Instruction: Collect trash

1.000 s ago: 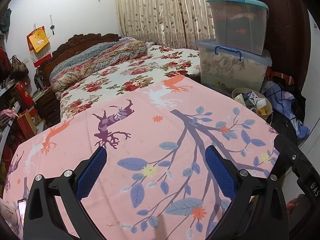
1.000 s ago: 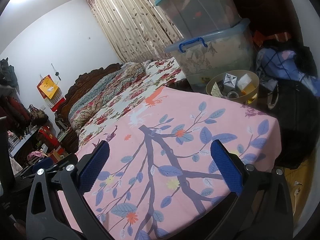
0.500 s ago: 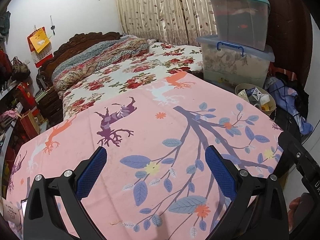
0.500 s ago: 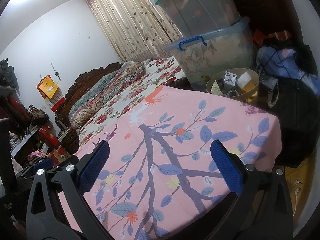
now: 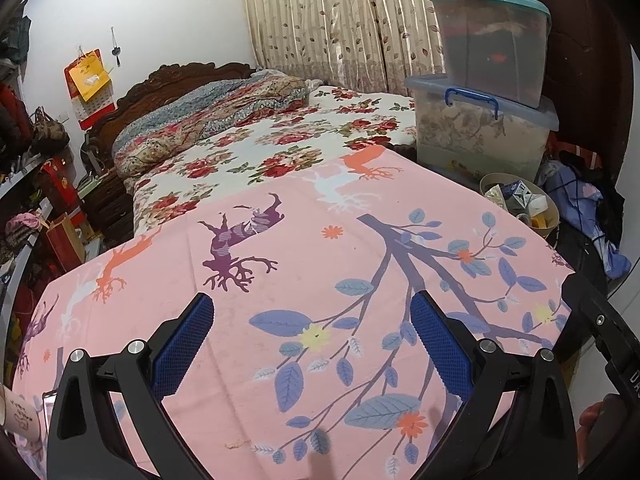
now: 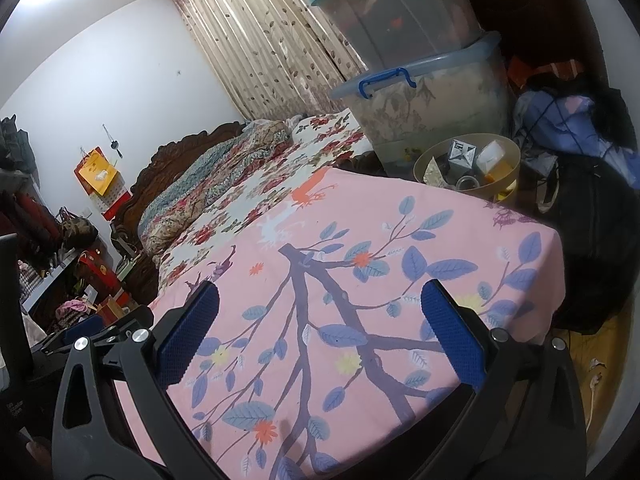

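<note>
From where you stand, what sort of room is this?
Most likely a lived-in bedroom. A bed with a floral sheet and a carved wooden headboard stands by the curtains, and stacked plastic storage bins sit beside a round bin filled with trash.

Dim room, ceiling glare — fisheye-warped edges

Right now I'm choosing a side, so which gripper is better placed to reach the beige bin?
Probably the right gripper. The beige bin looms nearer in its view, just past the pink cloth's far corner. The left gripper is open too, but sees it farther off.
</note>
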The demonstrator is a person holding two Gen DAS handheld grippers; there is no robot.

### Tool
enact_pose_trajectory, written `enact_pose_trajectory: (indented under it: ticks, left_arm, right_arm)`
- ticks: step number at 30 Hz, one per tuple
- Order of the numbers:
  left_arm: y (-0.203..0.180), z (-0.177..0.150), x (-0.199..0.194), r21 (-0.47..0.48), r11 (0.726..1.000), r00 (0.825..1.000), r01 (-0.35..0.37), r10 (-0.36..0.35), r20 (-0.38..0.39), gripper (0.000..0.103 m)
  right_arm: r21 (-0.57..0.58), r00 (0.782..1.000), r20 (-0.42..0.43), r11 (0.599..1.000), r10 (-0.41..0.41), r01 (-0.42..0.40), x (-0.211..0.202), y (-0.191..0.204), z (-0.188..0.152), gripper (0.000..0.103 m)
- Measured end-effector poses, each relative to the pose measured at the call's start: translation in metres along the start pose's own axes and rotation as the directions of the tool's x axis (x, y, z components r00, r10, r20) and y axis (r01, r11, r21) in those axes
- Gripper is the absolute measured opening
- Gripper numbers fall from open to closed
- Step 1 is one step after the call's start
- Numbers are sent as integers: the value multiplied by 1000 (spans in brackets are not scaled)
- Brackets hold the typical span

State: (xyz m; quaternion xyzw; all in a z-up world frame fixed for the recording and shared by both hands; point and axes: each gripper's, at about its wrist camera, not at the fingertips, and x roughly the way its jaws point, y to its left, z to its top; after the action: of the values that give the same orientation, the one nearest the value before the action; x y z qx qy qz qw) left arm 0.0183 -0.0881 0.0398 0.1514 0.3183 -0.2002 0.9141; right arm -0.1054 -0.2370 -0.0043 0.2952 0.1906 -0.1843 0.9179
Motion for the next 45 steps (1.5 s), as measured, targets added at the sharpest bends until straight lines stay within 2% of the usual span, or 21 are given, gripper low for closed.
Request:
enact_pose_trajectory:
  ticks: [11, 45]
  left_arm:
    - [2, 0, 2, -17, 1000, 1000, -4, 3, -16, 95]
    - [-11, -3, 1, 35, 999, 1000, 18, -17, -22, 95]
  right_arm:
    - [-11, 1000, 5, 1000, 2, -2, 1, 3, -2, 100]
    - [-11, 1000, -1, 1000, 8, -8, -4, 4, 2, 100]
